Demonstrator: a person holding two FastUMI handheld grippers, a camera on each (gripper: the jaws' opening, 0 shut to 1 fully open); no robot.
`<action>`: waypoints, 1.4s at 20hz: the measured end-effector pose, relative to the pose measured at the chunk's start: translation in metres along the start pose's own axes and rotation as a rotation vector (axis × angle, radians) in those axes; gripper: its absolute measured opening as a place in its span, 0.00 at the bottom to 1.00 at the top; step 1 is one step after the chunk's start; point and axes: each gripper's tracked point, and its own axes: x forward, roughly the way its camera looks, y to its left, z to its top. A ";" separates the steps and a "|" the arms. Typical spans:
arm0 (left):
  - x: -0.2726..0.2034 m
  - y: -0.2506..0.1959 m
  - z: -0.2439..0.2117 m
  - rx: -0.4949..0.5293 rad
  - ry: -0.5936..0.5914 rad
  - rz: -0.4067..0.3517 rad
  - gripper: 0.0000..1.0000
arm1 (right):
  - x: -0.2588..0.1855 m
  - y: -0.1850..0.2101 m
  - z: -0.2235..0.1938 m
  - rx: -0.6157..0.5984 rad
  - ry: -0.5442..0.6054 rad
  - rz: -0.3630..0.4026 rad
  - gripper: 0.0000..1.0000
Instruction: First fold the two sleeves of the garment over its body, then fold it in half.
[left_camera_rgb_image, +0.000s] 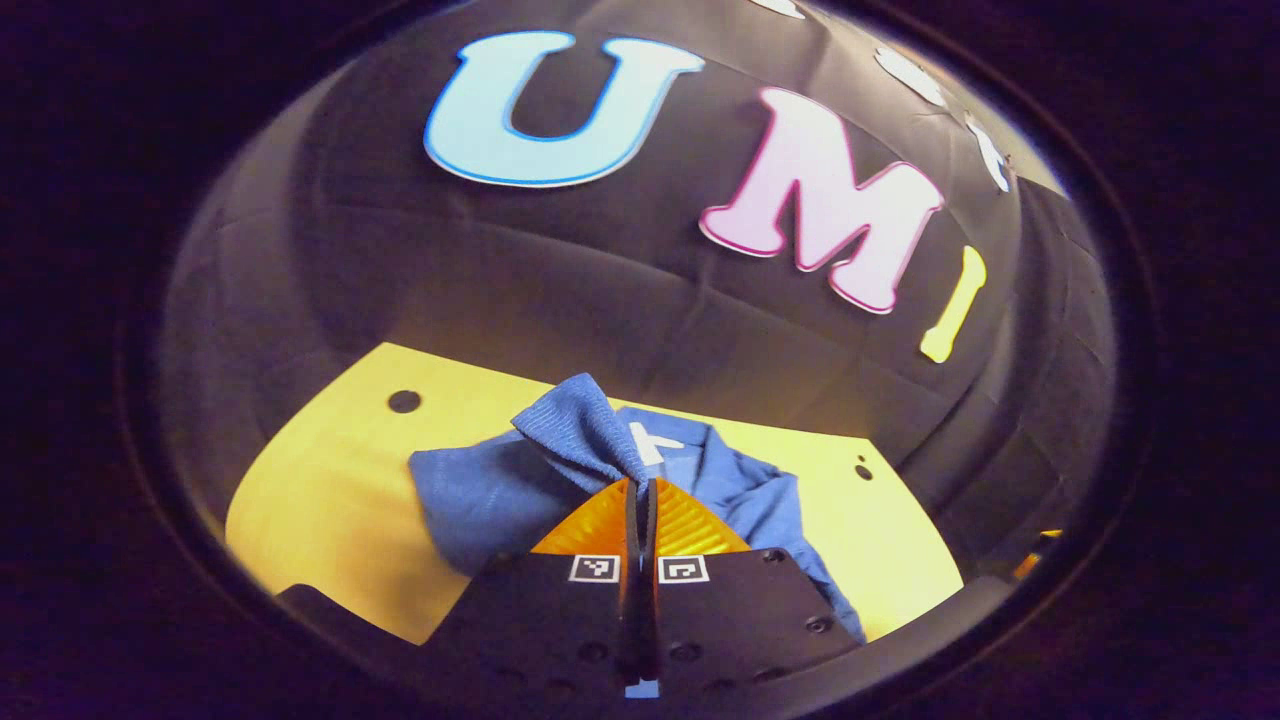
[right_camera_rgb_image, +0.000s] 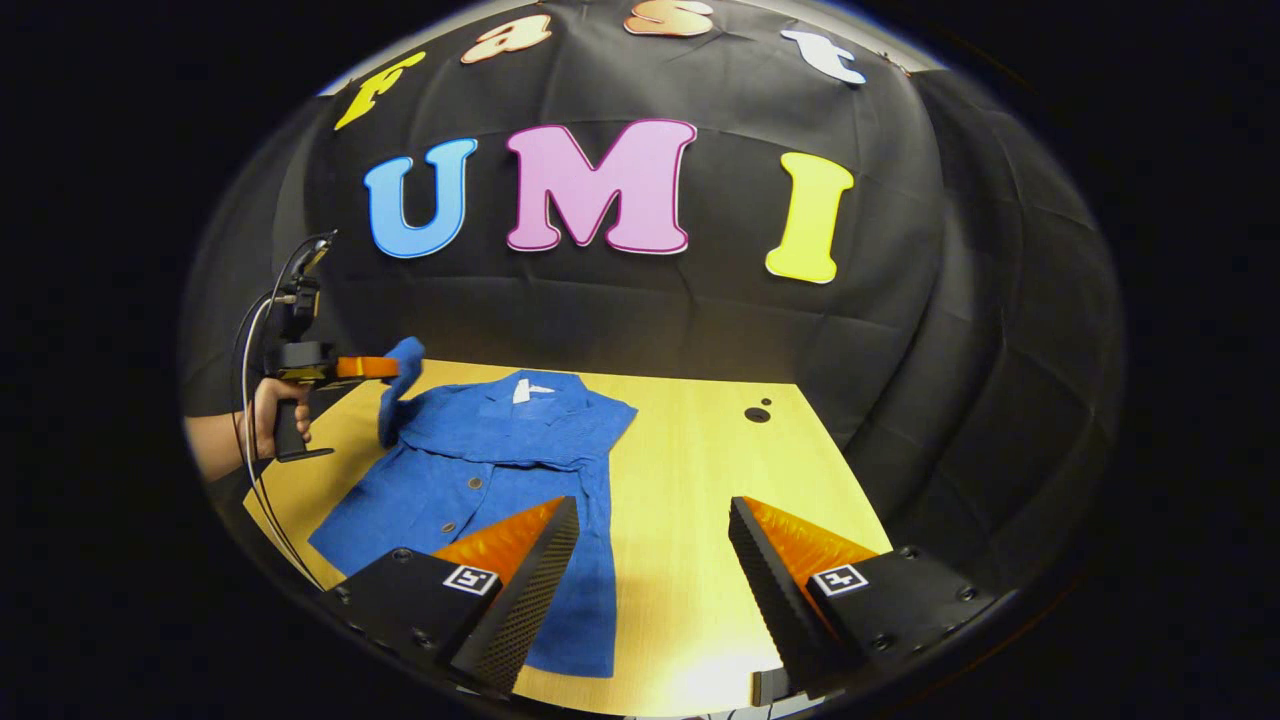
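A blue buttoned shirt (right_camera_rgb_image: 480, 470) lies flat on the yellow wooden table (right_camera_rgb_image: 690, 470), collar toward the wall. One sleeve (right_camera_rgb_image: 545, 430) lies folded across its chest. The other sleeve (right_camera_rgb_image: 400, 390) is lifted off the table, pinched in my left gripper (right_camera_rgb_image: 392, 368), which a hand holds at the table's left edge. In the left gripper view the left gripper (left_camera_rgb_image: 640, 485) is shut on that sleeve (left_camera_rgb_image: 575, 425), whose cuff stands up above the fingertips, with the shirt (left_camera_rgb_image: 500, 495) spread beneath. My right gripper (right_camera_rgb_image: 655, 515) hangs open above the shirt's lower hem and bare table, holding nothing.
A person's hand and forearm (right_camera_rgb_image: 235, 430) with trailing cables sit at the table's left side. Small dark holes (right_camera_rgb_image: 757, 412) mark the tabletop near the far right corner. The black cloth wall (right_camera_rgb_image: 640, 310) rises right behind the table. Bare wood lies to the right of the shirt.
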 end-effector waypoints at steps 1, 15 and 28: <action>0.007 -0.028 -0.003 0.016 0.014 -0.050 0.00 | -0.001 -0.008 -0.001 0.004 0.000 -0.010 0.97; -0.031 -0.038 -0.057 0.142 0.054 0.035 0.84 | 0.017 0.017 -0.070 0.055 0.151 0.084 0.97; -0.214 0.125 -0.271 0.130 0.458 0.346 0.85 | 0.025 0.060 -0.208 0.113 0.520 0.132 0.99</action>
